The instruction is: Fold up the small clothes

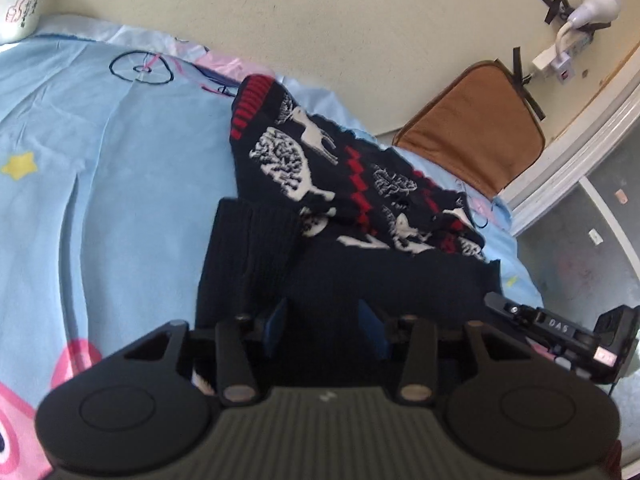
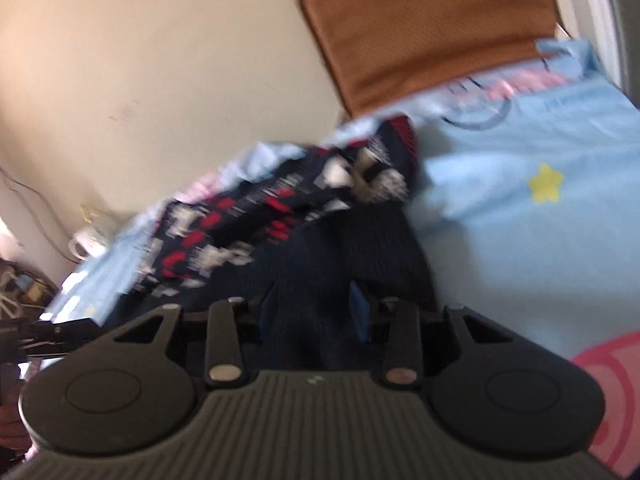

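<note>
Left wrist view, left to right. White mug [image 1: 22, 4] with pink print, top-left corner, at the far edge of the bed. Light blue bedsheet [image 1: 100, 184] with a bicycle drawing, a yellow star and pink cartoon shapes covers the bed. Mid-frame lies the small sweater [image 1: 320, 184]: navy knit, white deer and tree pattern, red zigzag bands, red-striped cuff at the far end. Its plain ribbed navy part is bunched up toward the camera, running right into the left gripper [image 1: 326, 316]. Blue finger pads [image 1: 276, 320] sit either side of that dark fabric; jaws apart with knit between them, cannot tell whether they actually pinch it. Right of the sweater, a brown cushion [image 1: 476, 136] leans on the beige wall. Above it, a white lamp [image 1: 596, 0] and power strip taped up with black tape. Lower right, the other gripper's black body [image 1: 560, 332] pokes in, near the sweater's edge.

Right wrist view, blurred. Mug [image 2: 86, 240] far left by the wall. The sweater [image 2: 280, 208] lies centre, patterned part far, plain navy near, filling the gap of the right gripper [image 2: 314, 312]. Fingers apart around the fabric; clamped or loose, cannot tell. Cushion [image 2: 432, 32] top right, sheet [image 2: 540, 240] with the star to the right.
</note>
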### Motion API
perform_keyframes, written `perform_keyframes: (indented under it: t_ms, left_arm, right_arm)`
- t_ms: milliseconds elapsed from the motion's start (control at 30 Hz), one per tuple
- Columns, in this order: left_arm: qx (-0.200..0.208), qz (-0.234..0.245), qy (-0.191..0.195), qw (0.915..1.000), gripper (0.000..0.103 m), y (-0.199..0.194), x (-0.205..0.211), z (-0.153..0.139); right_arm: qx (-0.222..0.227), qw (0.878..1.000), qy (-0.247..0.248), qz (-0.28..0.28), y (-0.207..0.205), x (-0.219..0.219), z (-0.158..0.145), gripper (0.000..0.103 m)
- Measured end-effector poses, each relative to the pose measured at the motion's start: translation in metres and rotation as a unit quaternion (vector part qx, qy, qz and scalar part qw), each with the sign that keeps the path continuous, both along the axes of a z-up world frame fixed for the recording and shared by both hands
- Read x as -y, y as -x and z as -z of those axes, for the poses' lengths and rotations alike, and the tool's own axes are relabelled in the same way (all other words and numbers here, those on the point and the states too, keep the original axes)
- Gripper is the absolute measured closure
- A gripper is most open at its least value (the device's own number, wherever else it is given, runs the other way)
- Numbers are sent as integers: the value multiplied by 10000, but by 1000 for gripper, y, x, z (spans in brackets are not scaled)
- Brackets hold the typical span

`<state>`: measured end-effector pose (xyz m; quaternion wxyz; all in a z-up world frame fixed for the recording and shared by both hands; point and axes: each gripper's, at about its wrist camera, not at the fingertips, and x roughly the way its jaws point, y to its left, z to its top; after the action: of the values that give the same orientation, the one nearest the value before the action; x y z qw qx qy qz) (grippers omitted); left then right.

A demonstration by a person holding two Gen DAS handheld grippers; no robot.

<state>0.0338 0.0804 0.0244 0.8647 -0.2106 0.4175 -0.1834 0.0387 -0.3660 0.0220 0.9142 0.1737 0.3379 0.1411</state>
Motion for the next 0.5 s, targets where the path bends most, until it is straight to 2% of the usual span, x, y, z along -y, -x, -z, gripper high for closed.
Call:
perform_keyframes:
  t_ms: [67, 133, 167, 200, 233, 300, 333, 367, 400, 467, 500]
  left_arm:
    - [-121, 226, 7, 9997, 70, -3, -8, -7]
    - [151, 310, 84, 9994, 65, -10, -19, -26]
    - [366, 266, -48, 9990, 61, -16, -22, -39]
    - [584, 179, -239, 9978, 58, -25, -23, -53]
    - [758, 81, -445, 9961, 52, -37, -22, -64]
    - [1030, 8, -937, 9903, 45, -73, -12, -82]
    - [1099, 107, -1163, 9871, 38, -94, -4, -84]
    - [1117, 199, -1373, 9840, 30, -117, 3, -83]
    - [1091, 198, -1554, 9816, 28, -138, 9, -79]
    - [925, 321, -1618, 9819, 24, -178, 24, -69]
    - [844, 379, -1598, 9828, 23, -195, 32, -64]
  right_arm:
    - [-307, 9991, -305, 29, 0, 22, -1, 95]
    - [-327, 9990, -265, -172, 2, 33, -16, 90]
    - [-192, 9994, -98, -261, 1, 33, -26, 85]
    - [-27, 9995, 74, -304, -4, 32, -37, 74]
    - [95, 9993, 163, -323, -12, 33, -46, 70]
    - [236, 9988, 187, -383, -43, 31, -62, 68]
    - [272, 9982, 221, -483, -64, 25, -68, 67]
    - [294, 9973, 287, -603, -85, 17, -73, 64]
    - [295, 9964, 353, -709, -107, 8, -75, 58]
    - [131, 9937, 497, -992, -153, -13, -72, 47]
    - [-4, 9925, 569, -1085, -173, -23, -69, 45]
